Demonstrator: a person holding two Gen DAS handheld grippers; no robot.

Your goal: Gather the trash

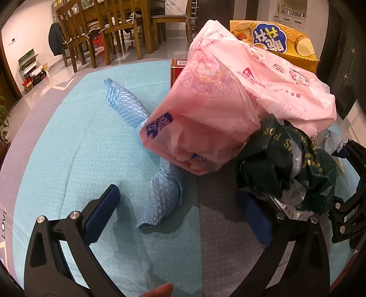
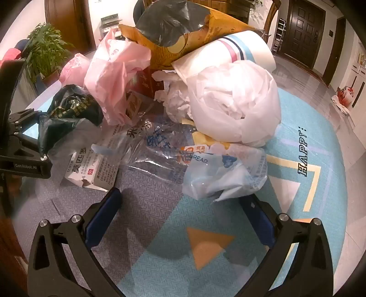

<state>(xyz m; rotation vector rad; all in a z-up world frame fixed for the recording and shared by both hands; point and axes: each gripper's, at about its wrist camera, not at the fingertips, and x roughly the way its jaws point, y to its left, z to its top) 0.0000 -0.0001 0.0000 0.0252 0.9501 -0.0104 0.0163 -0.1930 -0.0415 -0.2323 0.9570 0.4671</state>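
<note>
Left gripper (image 1: 183, 205) spread wide — empty, pink bag (image 1: 228, 102) at one o'clock, right gripper (image 2: 185, 210) released, bread wrapper (image 2: 224, 173) at twelve — rug (image 2: 160, 228) beneath.

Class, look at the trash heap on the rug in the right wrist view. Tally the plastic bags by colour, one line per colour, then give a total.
Pink bags: 2
White bags: 1
Dark green bags: 1
Black bags: 1
Clear printed bags: 2
Total: 7
</note>
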